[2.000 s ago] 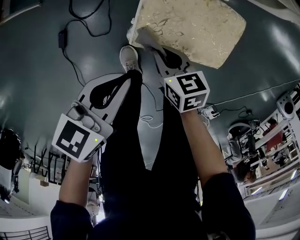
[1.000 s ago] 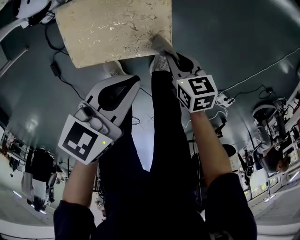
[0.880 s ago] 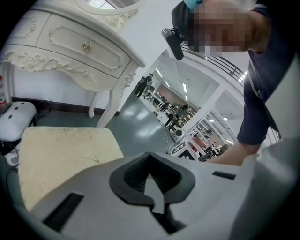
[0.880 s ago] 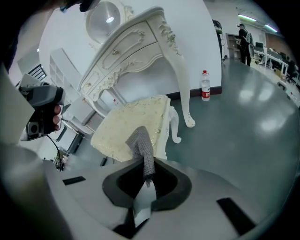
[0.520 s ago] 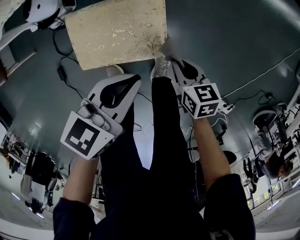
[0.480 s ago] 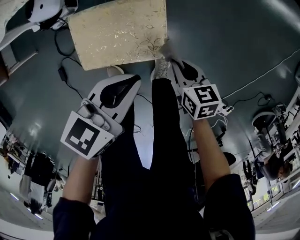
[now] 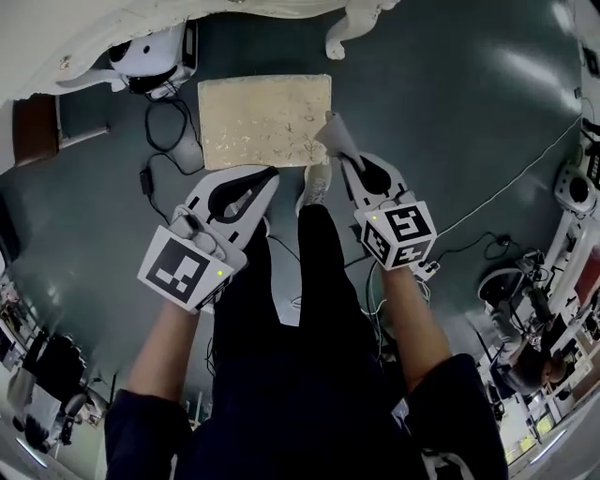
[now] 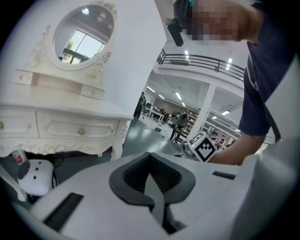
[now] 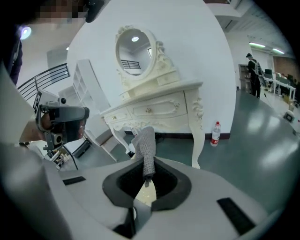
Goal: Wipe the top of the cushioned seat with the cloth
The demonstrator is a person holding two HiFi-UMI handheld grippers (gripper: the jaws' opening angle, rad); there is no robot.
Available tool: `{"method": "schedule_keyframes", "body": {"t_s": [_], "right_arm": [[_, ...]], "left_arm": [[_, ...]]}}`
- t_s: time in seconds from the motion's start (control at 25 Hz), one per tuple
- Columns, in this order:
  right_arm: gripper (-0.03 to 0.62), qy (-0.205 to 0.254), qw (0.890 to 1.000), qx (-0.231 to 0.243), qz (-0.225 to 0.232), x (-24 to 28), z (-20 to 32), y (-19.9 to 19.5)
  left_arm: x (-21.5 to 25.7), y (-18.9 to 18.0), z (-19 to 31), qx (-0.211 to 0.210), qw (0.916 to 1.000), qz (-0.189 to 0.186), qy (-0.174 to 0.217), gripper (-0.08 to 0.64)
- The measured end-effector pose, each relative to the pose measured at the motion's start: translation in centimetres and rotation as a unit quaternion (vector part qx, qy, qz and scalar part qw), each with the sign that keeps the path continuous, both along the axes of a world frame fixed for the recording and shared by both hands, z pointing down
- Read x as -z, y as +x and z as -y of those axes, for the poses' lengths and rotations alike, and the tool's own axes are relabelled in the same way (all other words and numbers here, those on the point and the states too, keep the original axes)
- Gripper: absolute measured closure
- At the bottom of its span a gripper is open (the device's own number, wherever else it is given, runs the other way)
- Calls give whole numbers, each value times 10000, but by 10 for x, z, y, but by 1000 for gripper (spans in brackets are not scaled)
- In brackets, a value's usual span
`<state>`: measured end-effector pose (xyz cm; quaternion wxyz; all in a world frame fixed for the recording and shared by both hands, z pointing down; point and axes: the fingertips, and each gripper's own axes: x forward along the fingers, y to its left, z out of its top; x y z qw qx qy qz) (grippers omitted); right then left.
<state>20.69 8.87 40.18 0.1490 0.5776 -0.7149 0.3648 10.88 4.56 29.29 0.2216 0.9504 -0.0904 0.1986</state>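
Since your right gripper (image 7: 343, 157) is clamped on the grey cloth (image 7: 335, 134), with a tuft standing out past the jaw tips, the grip needs no fixing; the aim does. The cushioned seat (image 7: 265, 120) lies flat on the floor (image 7: 450, 112), near the white dressing table (image 7: 112, 23). In the head view the cloth shows over the seat's near right corner. Whether it touches the fabric cannot be told there. The right gripper view looks out at the dressing table rather than down, so I judge the cloth is off the seat. Tip the gripper down until the cloth lies flat on the top and press lightly. Then draw straight passes from the right edge to the left edge, each overlapping the last, working from the near edge to the far one. Your left gripper (image 7: 267, 174) has its jaws together on nothing; hold it clear of the near edge.
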Motion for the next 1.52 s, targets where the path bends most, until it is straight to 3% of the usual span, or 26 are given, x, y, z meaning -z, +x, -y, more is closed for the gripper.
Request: {"method": "schedule_keyframes", "body": {"t_s": [0.36, 0.64, 0.96, 1.16, 1.52], "right_arm": [[551, 958, 9943, 431, -200, 172, 37, -36], [551, 1648, 9841, 617, -240, 279, 53, -70], [551, 2404, 9654, 908, -433, 384, 48, -103], [551, 2773, 9549, 910, -548, 425, 40, -107], [551, 2763, 9574, 691, -480, 432, 46, -96]], "left_arm": [[154, -24, 28, 271, 9937, -489, 966, 552], [223, -61, 27, 462, 9895, -544, 1255, 552], [301, -94, 35, 762, 9770, -848, 1800, 552], [335, -99, 36, 775, 9699, -992, 2087, 552], [362, -100, 48, 787, 9660, -1110, 2200, 552]]}}
